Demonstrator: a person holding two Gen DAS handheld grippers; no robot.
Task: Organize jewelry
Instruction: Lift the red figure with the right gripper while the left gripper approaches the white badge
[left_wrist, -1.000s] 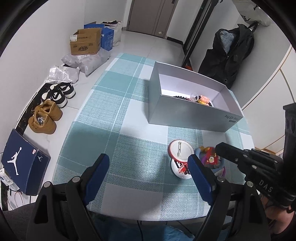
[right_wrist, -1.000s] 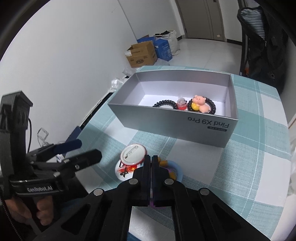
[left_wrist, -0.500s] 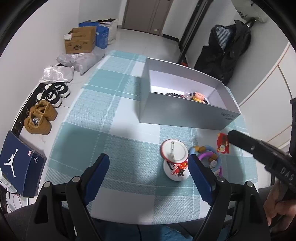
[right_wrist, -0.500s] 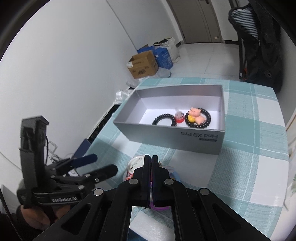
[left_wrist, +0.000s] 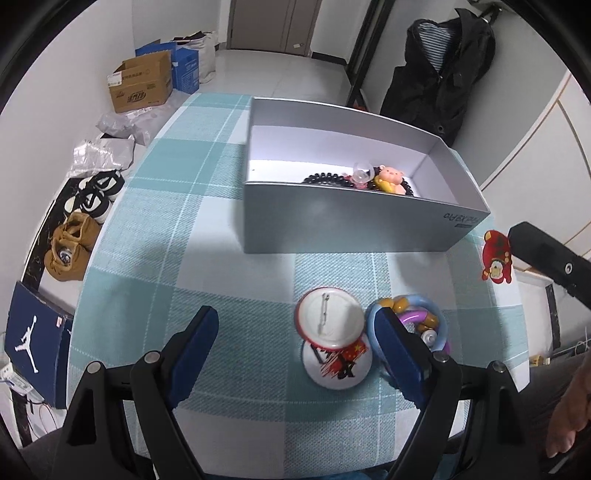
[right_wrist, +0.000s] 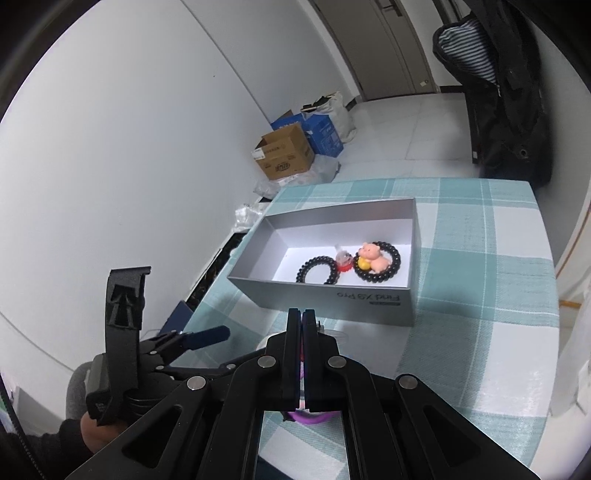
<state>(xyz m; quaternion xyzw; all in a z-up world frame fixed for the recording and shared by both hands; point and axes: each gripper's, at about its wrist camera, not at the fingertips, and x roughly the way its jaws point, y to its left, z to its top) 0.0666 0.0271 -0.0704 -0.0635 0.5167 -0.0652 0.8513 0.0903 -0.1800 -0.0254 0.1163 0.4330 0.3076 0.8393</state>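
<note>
A grey open box (left_wrist: 332, 221) stands on the checked tablecloth (left_wrist: 166, 229) and holds black bead bracelets (right_wrist: 317, 271) and a pink pig charm (right_wrist: 373, 254). In front of it lie two round badges (left_wrist: 328, 321) and a pile of coloured rings (left_wrist: 410, 321). My left gripper (left_wrist: 295, 336) hovers open over the badges, its right finger in front of the ring pile. My right gripper (left_wrist: 517, 238) is shut on a red charm (left_wrist: 496, 256), which hangs above the table's right edge. In the right wrist view the shut fingers (right_wrist: 291, 332) hide the charm; a purple ring (right_wrist: 312, 419) shows below them.
On the floor to the left are shoes (left_wrist: 74, 247), a dark blue shoe box (left_wrist: 33, 347), plastic bags and a cardboard box (left_wrist: 142, 86). A black jacket (left_wrist: 443, 74) hangs behind the table. A hand (left_wrist: 569, 417) shows at the lower right.
My right gripper has risen off the ring pile with the red charm and moved right. The left gripper has drifted a little, still open.
</note>
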